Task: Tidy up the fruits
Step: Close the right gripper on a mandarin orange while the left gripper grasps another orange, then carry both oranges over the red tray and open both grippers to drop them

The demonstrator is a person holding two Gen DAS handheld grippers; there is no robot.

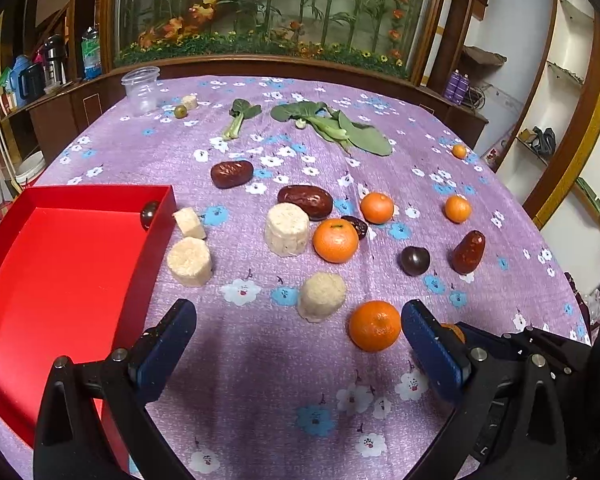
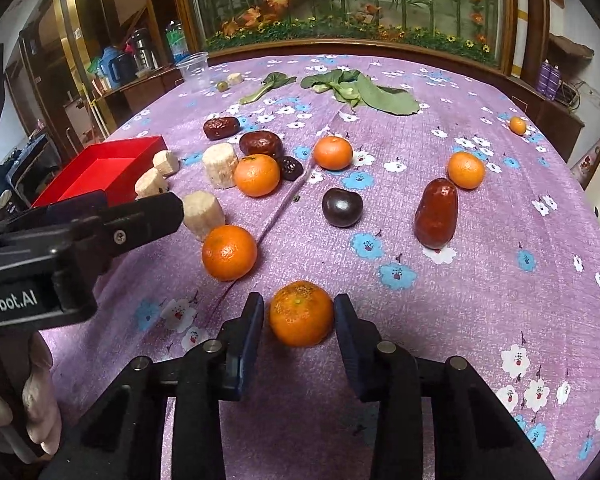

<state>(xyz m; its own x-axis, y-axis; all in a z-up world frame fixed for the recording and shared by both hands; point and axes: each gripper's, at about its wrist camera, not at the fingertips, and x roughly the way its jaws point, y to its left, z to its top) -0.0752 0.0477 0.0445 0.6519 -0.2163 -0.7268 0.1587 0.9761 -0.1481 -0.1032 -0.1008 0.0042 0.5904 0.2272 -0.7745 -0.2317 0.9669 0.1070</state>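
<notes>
1. Left wrist view: the left gripper (image 1: 298,334) hung over the purple flowered tablecloth (image 1: 260,380) with its jaws spread wide and nothing between them, just bare cloth.
2. Same view, a mandarin (image 1: 375,325) sat just inside the right-hand finger, close to its blue pad but not touching as far as I could tell. A pale corn-cob chunk (image 1: 322,296) stood a bit beyond the gap.
3. The red tray (image 1: 72,280) was off to the left, right beside the left finger, with one dark round fruit (image 1: 149,214) tucked in its far corner.
4. Further back were more cob pieces, a couple of red dates (image 1: 305,199), a dark plum (image 1: 415,260), more mandarins, leafy greens (image 1: 340,128) and a clear plastic cup (image 1: 141,90) at the far edge.
5. Right wrist view: the right gripper (image 2: 299,314) had a mandarin (image 2: 301,313) sitting square between its two blue pads, still resting on the cloth.
6. The right-hand pad looked to be touching the peel, and the left-hand pad was just beside it with barely a sliver of gap, so I honestly couldn't call it a firm squeeze, only narrowed jaws around the fruit.
7. The other gripper poked in from the left of that view, with gloved fingers (image 2: 40,408) on its handle, above a second mandarin (image 2: 229,252).
8. Beyond, a big upright date (image 2: 436,213) stood to the right, well apart from the pads.
</notes>
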